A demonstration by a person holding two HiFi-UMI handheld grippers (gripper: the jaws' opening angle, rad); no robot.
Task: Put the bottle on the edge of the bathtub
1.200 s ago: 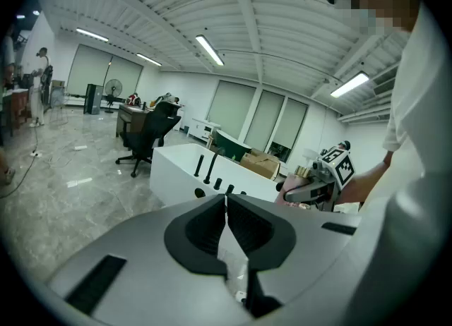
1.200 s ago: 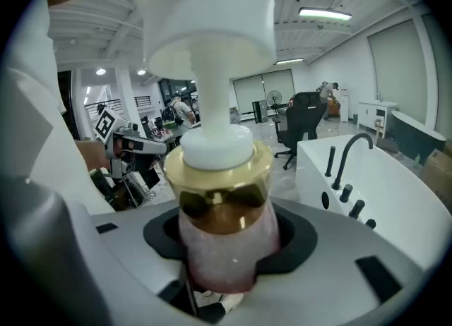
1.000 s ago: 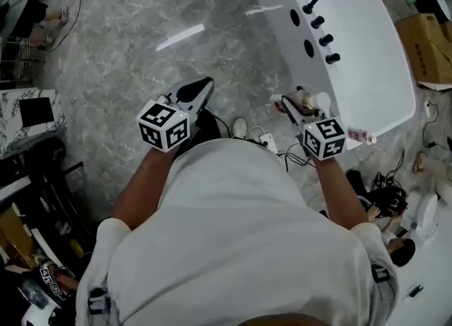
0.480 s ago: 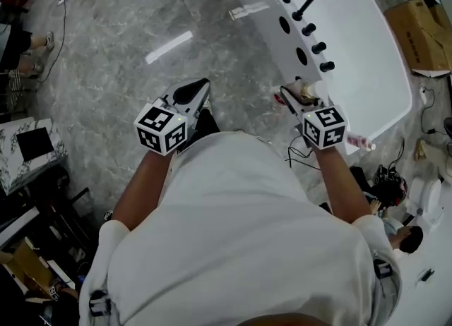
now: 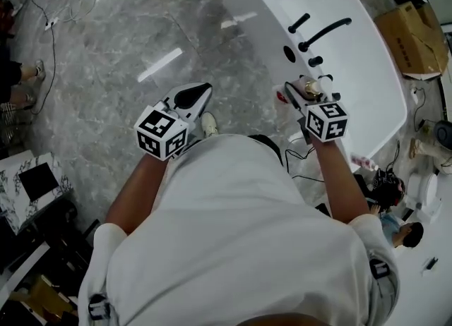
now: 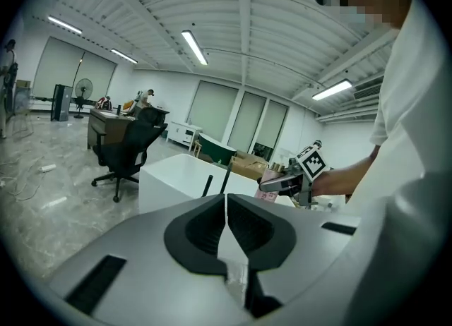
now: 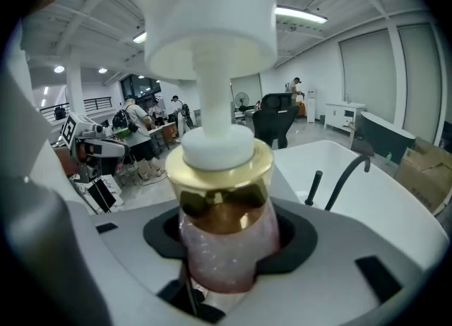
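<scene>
The right tool grips the glittery pink body of a round pump bottle with shiny gold collar and white head, by the curved rim of the glossy white bathtub, while the left tool is clenched, empty.

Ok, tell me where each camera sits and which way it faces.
Head view: on the person's head, facing steeply down at floor and bathtub; shirt, forearms, left tongs and right tongs show.
Left gripper view: on the left tongs, facing along shut jaws across the room; sleeve at right.
Right gripper view: on the right tongs, facing past the gripped bottle; shirt at left.
Shared: all show the bathtub.
</scene>
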